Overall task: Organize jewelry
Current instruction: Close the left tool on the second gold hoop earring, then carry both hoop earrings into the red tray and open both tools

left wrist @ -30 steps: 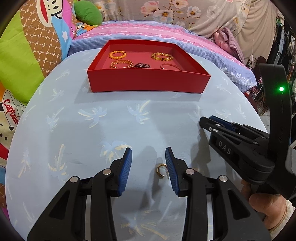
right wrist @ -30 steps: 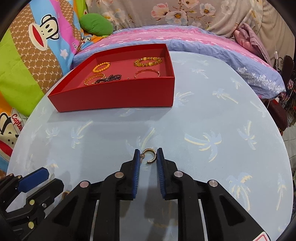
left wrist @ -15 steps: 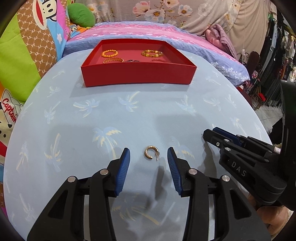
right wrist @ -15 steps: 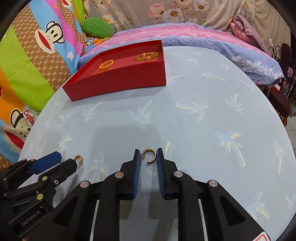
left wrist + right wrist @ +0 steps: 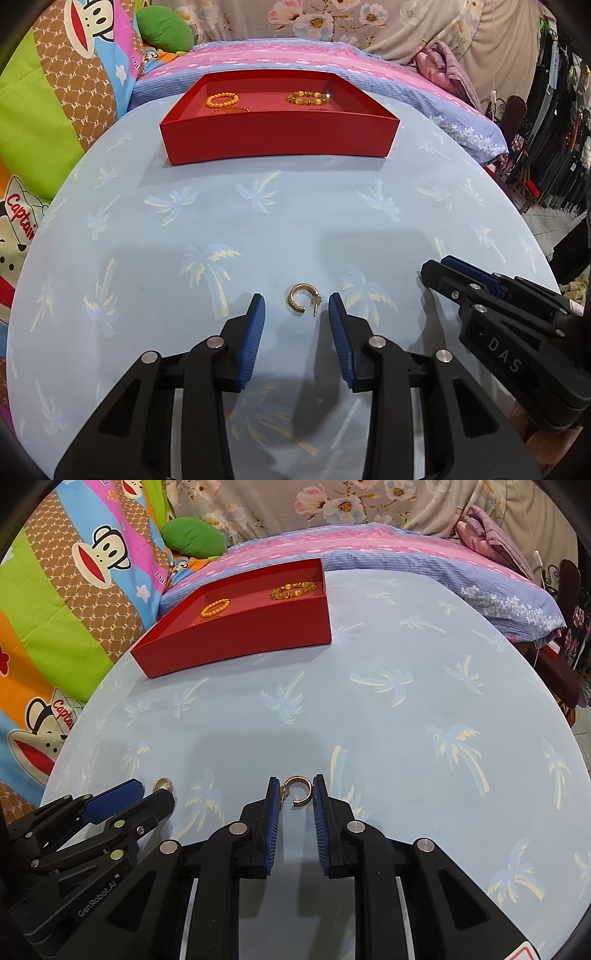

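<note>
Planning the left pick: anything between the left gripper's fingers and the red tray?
Only a gold hoop earring, lying on the cloth between the left gripper fingertips. Beyond it, bare palm-print tablecloth runs to the red tray, as the left wrist view shows.

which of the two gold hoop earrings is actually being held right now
The earring pinched in the right gripper. The other earring lies loose on the tablecloth between the open left gripper's fingers.

Two gold hoop earrings (image 5: pixel 300 303) (image 5: pixel 298 791), one red tray (image 5: pixel 280 137), three visible bracelets (image 5: pixel 222 99).

palm-print table (image 5: pixel 110 229), red tray (image 5: pixel 277 136), gold earring (image 5: pixel 301 299)
</note>
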Action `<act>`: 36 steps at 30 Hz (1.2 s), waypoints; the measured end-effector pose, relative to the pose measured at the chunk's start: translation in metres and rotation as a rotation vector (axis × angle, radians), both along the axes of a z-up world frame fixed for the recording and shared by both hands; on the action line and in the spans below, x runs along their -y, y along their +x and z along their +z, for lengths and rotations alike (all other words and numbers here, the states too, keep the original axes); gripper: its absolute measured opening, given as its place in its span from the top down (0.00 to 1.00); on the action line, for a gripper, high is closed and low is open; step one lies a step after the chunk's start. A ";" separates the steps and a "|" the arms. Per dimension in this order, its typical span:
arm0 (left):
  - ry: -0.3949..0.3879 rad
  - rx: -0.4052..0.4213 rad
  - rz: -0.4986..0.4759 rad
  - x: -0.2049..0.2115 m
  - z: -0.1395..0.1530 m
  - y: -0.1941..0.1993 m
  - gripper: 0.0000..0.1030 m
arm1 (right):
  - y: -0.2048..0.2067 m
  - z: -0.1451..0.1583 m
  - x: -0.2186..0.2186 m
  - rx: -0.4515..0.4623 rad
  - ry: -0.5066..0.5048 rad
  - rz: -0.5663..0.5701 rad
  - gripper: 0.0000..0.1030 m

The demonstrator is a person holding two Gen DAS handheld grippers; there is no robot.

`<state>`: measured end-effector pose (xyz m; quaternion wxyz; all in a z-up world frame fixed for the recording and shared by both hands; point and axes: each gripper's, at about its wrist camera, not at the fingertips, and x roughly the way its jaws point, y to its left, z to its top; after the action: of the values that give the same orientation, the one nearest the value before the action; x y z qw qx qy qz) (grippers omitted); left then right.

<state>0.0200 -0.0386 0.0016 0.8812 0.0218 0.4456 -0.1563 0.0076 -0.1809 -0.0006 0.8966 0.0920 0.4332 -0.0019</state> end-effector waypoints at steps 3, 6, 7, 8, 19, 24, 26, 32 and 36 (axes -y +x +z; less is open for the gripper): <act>0.007 0.003 0.004 0.001 0.000 0.002 0.69 | 0.000 0.000 0.000 0.000 0.001 0.001 0.83; 0.012 0.005 0.010 0.001 0.000 0.004 0.77 | 0.000 0.000 0.000 0.000 0.000 0.001 0.83; 0.015 0.007 0.011 0.001 0.000 0.004 0.81 | 0.000 0.000 0.000 0.000 0.000 0.002 0.83; 0.015 0.008 0.013 0.000 -0.001 0.004 0.83 | 0.000 0.000 0.000 0.000 0.001 0.002 0.83; 0.007 0.000 -0.001 0.000 0.003 0.005 0.83 | -0.001 0.004 -0.010 0.001 0.013 0.022 0.83; 0.001 0.006 -0.003 -0.001 0.009 0.011 0.83 | 0.005 0.012 -0.016 0.021 0.014 0.042 0.83; -0.004 0.013 0.000 -0.002 0.013 0.015 0.83 | 0.009 0.016 -0.017 0.029 0.016 0.046 0.83; -0.013 0.035 0.008 -0.002 0.028 0.032 0.83 | 0.028 0.032 -0.019 0.064 0.024 0.059 0.83; -0.030 0.065 0.013 -0.001 0.044 0.050 0.83 | 0.045 0.047 -0.021 0.101 0.013 0.074 0.83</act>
<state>0.0698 -0.0372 0.0456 0.8963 0.0110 0.4147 -0.1566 0.0525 -0.1598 0.0465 0.9161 0.0815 0.3906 0.0386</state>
